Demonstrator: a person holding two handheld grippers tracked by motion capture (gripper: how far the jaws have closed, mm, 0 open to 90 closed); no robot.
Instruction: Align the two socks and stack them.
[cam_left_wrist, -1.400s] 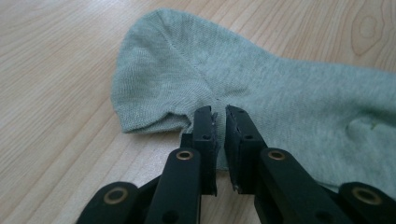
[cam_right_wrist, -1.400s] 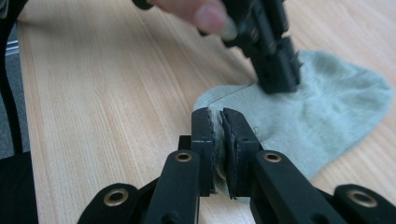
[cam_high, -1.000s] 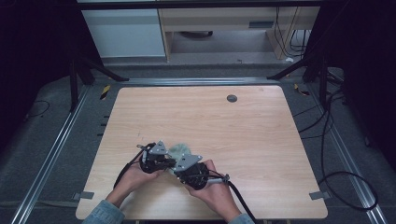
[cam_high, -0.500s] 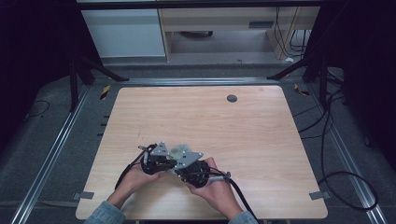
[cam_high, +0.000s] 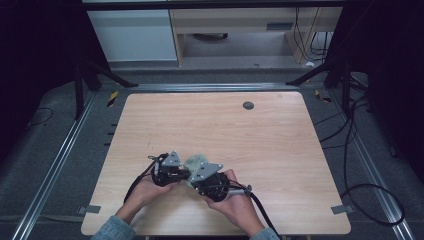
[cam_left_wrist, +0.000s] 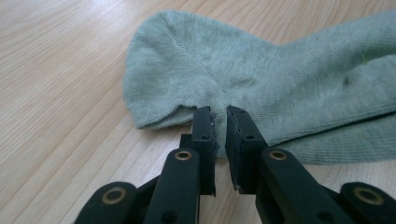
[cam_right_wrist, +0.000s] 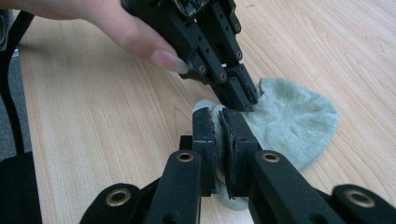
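both grippers are working a green sock (cam_left_wrist: 280, 79) lying on the tabletop (cam_high: 280, 140). right gripper (cam_right_wrist: 220, 122) jaws are clamping a sock fold. left gripper (cam_left_wrist: 219, 119) jaws are nearly together at the sock's edge, grip unclear. probably folding next, needing firm left hold.

Pale grey-green sock (cam_left_wrist: 280, 88), fine knit ribbing, a few small dark flecks. Light wood-grain table (cam_high: 280, 145), with a round dark grey spot (cam_high: 248, 105) at the far side. Black jaws with brass-coloured rivets on left gripper (cam_left_wrist: 219, 116) and right gripper (cam_right_wrist: 219, 119). Grey plates, black cables. Dark grey floor (cam_high: 50, 165).
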